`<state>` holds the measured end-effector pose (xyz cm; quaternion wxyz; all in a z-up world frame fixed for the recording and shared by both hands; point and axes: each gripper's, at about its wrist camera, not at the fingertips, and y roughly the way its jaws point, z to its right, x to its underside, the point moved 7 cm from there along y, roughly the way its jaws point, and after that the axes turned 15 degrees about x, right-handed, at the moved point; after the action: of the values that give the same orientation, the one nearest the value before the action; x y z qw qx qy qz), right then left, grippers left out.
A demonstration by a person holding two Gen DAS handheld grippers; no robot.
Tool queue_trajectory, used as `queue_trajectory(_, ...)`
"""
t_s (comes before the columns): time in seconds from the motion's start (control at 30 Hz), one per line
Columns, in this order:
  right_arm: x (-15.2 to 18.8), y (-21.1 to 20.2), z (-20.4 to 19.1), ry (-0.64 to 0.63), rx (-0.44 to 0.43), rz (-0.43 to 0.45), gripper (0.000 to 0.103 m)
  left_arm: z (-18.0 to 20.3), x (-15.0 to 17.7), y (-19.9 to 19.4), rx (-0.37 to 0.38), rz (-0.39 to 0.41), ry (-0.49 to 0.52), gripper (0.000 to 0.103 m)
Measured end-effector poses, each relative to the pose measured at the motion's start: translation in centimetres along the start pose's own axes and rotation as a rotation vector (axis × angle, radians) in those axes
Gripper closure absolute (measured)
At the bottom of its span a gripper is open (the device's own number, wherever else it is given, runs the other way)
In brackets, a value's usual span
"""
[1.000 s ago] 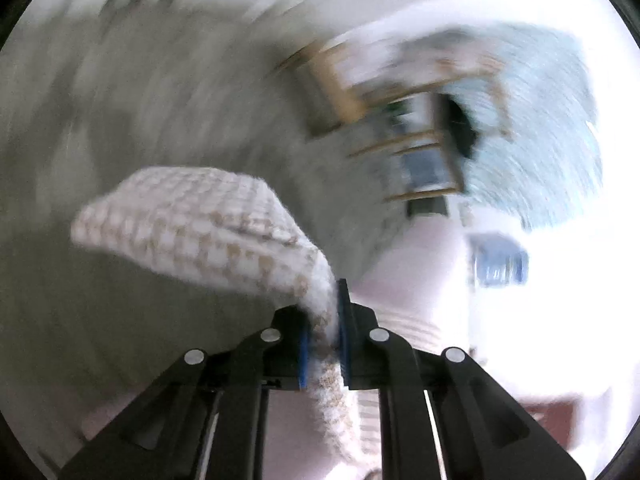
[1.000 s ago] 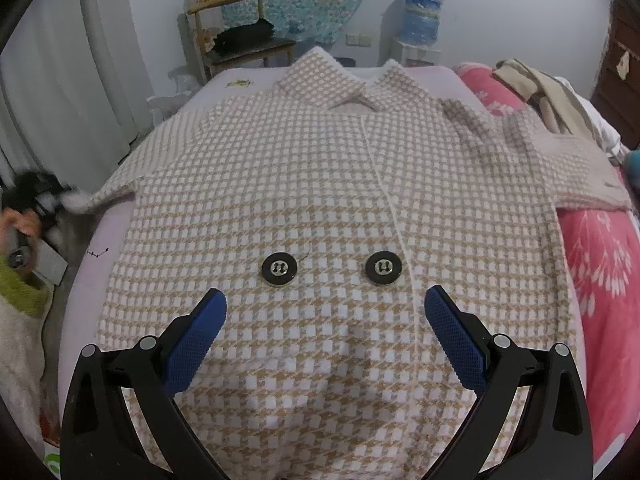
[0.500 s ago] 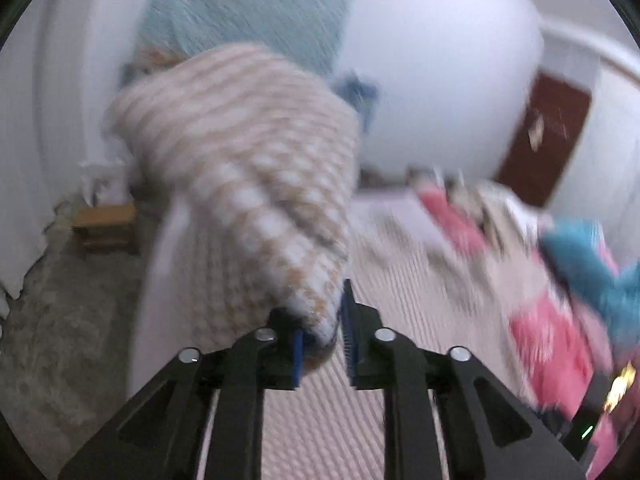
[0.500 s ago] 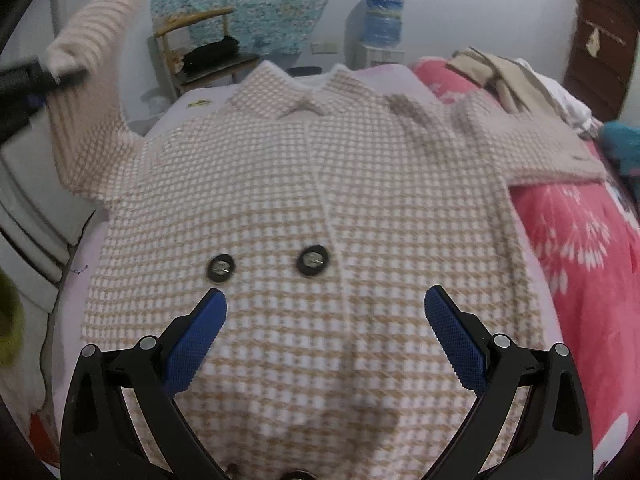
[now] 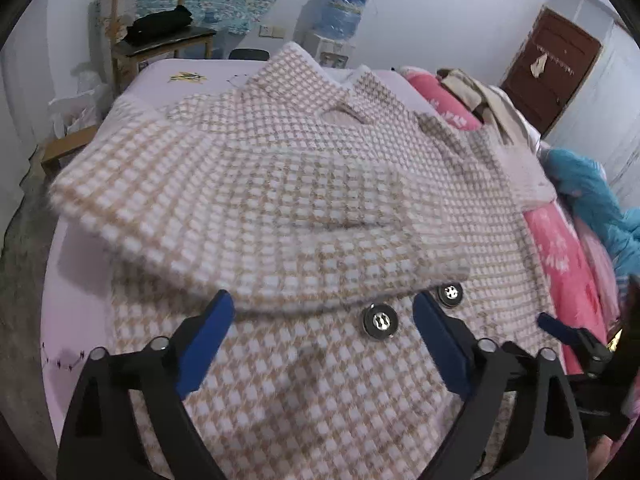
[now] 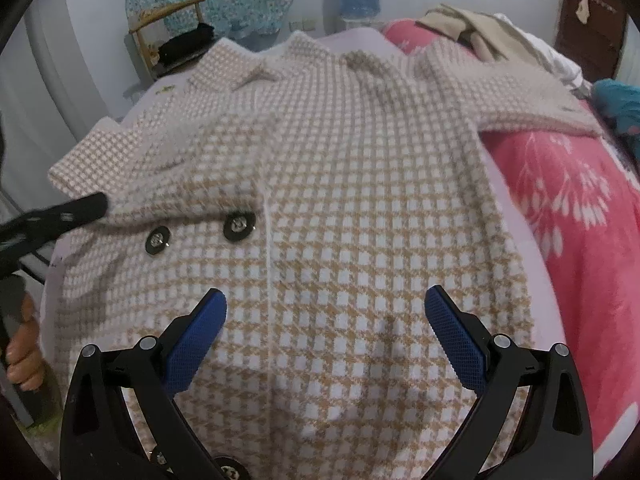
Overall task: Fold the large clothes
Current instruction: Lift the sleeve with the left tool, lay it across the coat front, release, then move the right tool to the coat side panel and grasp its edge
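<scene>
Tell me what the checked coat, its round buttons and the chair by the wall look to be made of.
Checked coat: soft, fuzzy woven or knitted fabric, probably wool or a blend; matte tan-and-white houndstooth with hazy, fluffy edges.
Round buttons: dark rim with a shiny centre that catches light; metal or glossy plastic, I cannot tell which.
Chair: light wood, judging by its pale yellow-brown frame; the dark seat's material is unclear.

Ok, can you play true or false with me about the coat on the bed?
1. One sleeve lies folded across the coat. True.
2. The other sleeve is folded in too. False: it stretches out over the pink blanket.
3. The left gripper pinches the sleeve. False: its jaws are opening, with nothing clamped.
4. The right gripper holds nothing. True: its jaws are wide apart above the coat.
5. The buttons are red. False: they are dark.
</scene>
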<state>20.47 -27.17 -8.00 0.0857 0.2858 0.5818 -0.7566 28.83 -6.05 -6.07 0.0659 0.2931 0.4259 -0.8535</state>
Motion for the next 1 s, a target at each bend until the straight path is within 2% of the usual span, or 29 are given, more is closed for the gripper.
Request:
queue_trajectory(0.23,0.5,1.9,0.0,-0.018,-0.007,-0.033,0.008,-0.5,3.2,-2.0,-0.019,0.001,0.001,0.006)
queue_trajectory(0.37,0.9,2.8,0.0,-0.021,-0.002,-0.049,0.008,-1.8,4.9,-1.1,-0.053,-0.052,-0.033,0.006)
queue_trajectory(0.57,1.3,3.0,-0.2,-0.033,0.007,-0.044,0.008,-3.3,5.9,0.0,-0.091,-0.076,-0.063,0.006)
queue_trajectory(1.0,1.8,3.0,-0.4,-0.033,0.007,-0.029,0.008,-2.6,6.3,0.9,-0.172,-0.059,0.043,0.005)
